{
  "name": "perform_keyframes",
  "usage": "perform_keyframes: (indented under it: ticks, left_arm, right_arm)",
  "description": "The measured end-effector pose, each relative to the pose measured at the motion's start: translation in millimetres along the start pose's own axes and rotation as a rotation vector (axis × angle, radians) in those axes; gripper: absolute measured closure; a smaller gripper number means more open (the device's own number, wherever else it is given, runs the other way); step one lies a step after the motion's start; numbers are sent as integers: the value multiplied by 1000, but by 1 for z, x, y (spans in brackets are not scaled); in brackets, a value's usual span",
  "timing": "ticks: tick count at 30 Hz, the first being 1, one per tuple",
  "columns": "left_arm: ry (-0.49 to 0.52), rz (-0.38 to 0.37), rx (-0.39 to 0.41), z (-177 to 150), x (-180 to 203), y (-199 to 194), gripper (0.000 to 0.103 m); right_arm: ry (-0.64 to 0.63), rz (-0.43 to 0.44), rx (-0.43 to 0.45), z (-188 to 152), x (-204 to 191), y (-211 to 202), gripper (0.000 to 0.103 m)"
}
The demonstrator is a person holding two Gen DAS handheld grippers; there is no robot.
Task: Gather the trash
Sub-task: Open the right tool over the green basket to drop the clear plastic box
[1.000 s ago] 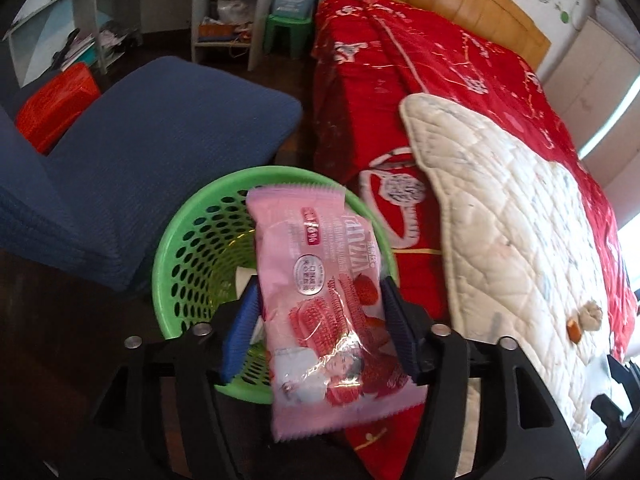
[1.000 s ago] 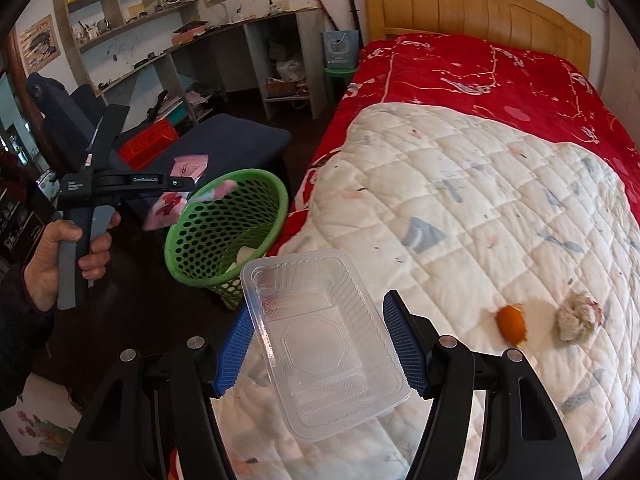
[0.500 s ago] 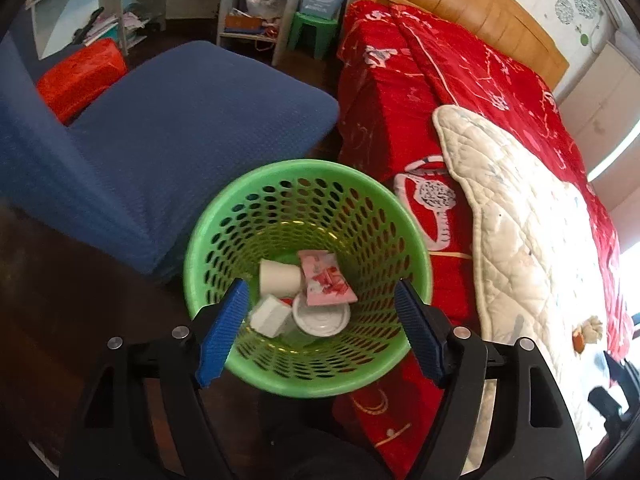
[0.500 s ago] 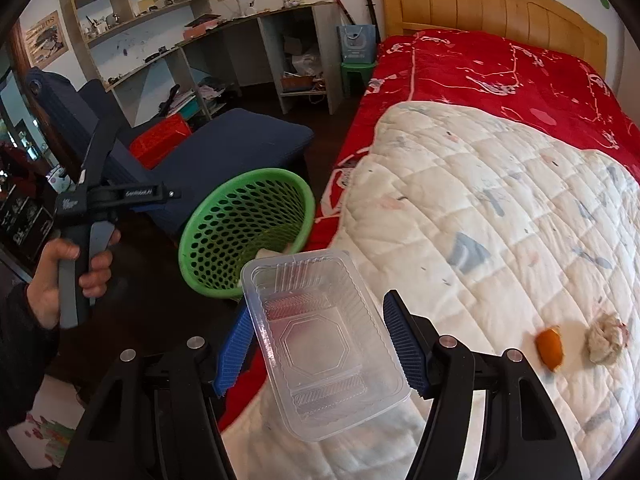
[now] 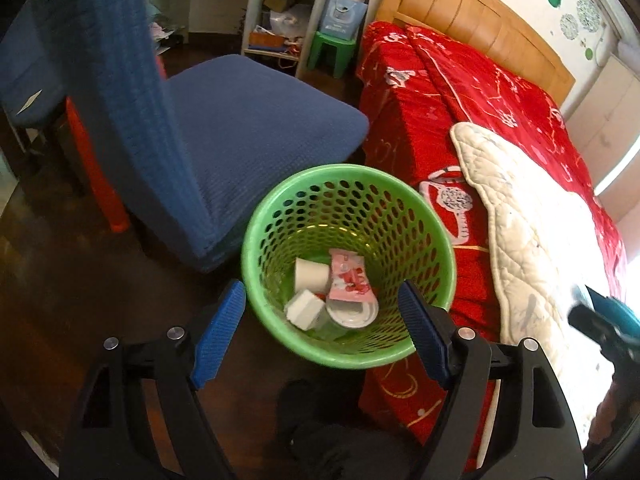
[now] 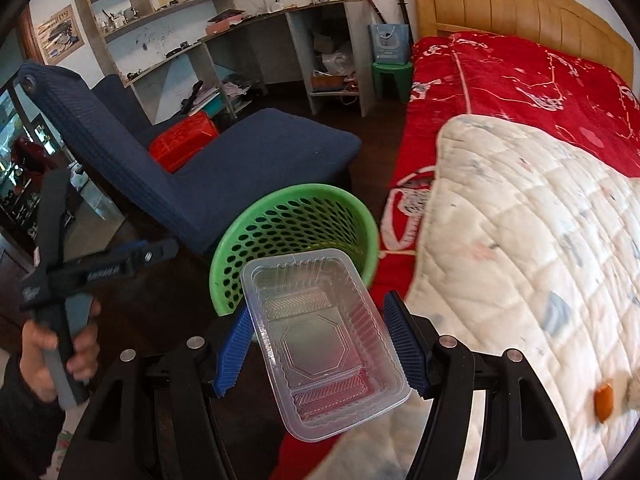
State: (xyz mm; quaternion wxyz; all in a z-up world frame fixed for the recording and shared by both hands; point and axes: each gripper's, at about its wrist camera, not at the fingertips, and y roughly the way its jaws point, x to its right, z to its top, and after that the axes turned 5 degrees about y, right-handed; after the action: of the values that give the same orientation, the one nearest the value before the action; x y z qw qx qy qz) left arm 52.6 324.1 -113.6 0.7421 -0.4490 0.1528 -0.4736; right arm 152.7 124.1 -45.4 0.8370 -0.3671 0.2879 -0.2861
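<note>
Right gripper (image 6: 322, 350) clamped on clear tray (image 6: 320, 336); left gripper (image 5: 320, 332) fingers apart, empty; I centre tray over green basket (image 6: 296, 216) ahead before releasing

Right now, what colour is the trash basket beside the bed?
Bright green, with a perforated wall; the basket shows best in the left wrist view.

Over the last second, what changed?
The left tool let go of the pink packet, which now lies in the green basket, and its jaws stand open above it. The right tool carried the clear tray off the bed toward the basket, nearly over its rim. Unchanged: tray still gripped, orange scrap still on the quilt.
</note>
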Motion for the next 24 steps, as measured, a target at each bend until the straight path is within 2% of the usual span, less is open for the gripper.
perform_keyframes:
  ticks: [13,15,17,24]
  left_arm:
    - [-42,6,-17,-17,-24,1,25]
    - [-44,2,-18,-18,-23,1,25]
    - [-43,0,-18,-18,-21,1,25]
    - [-31,-3,-9,-18,-16,-4,25]
  right_arm:
    - [26,26,-26,31,-41,57,41]
    - [32,34,-21,36,-45,62,38]
    - [42,42,-17,40,-49,66,31]
    - [50,55,12,45,-50,56,30]
